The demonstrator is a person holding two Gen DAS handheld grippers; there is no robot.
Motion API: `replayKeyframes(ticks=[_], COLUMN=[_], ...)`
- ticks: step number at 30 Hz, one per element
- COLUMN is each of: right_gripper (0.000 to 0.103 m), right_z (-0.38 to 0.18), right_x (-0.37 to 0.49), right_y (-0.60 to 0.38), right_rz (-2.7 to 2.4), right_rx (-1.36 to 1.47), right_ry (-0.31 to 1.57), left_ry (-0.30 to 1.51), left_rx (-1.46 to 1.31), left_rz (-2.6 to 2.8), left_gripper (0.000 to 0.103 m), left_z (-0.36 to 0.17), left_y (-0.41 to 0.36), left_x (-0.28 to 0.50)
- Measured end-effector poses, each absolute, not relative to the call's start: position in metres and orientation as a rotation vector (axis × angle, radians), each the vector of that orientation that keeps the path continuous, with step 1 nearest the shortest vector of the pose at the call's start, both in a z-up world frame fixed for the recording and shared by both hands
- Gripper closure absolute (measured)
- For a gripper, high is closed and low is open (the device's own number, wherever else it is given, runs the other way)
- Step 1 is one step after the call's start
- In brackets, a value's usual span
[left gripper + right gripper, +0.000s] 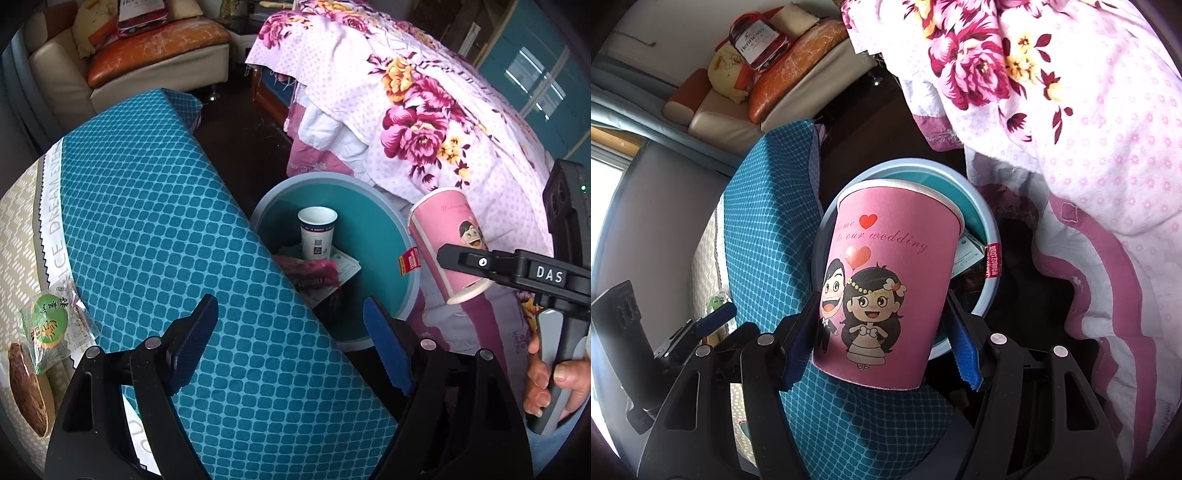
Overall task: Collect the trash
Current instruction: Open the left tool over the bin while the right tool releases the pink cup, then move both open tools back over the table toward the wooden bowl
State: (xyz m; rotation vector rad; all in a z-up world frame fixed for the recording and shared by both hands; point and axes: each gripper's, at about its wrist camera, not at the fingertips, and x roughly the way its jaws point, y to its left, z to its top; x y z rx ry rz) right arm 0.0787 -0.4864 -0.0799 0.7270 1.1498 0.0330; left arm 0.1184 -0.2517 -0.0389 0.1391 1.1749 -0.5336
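While right tool (882, 339) clamps pink cup (886, 280) over bin rim (413, 291) | left tool (291, 339) apart, empty

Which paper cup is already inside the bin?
The white cup. It stands upright inside the teal bin on the other trash. The pink wedding cup is held in the right gripper, above the bin.

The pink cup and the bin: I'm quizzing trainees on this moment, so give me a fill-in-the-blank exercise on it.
1. The right hand-held gripper is shut on the ____ cup.
2. The white cup stands upright inside the ____.
3. The left hand-held gripper holds ____.
4. The script on the held cup ends with the word ____.

Missing words: pink; bin; nothing; wedding
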Motion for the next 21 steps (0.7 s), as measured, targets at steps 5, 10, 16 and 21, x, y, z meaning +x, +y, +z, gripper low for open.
replayKeyframes(ticks=[5, 10, 16, 21], right_gripper=[0.039, 0.032, 0.030, 0.028], right_z=[-0.083, -0.084, -0.081, -0.073], right_x=[0.080, 0.079, 0.077, 0.075], right_y=[-0.478, -0.472, -0.466, -0.461], right_rz=[0.035, 0.024, 0.013, 0.005], right_rx=[0.708, 0.702, 0.703, 0.698], right_ry=[1.185, 1.198, 1.201, 1.203], left_ry=[1.164, 1.162, 1.169, 1.169], left_rx=[0.111, 0.083, 0.049, 0.024], left_rz=[-0.529, -0.523, -0.505, -0.492], left_gripper=[0.013, 0.013, 0.013, 0.013], left_z=[-0.034, -0.031, -0.031, -0.030], left_y=[-0.239, -0.224, -0.205, -0.189], left_x=[0.115, 0.113, 0.111, 0.107])
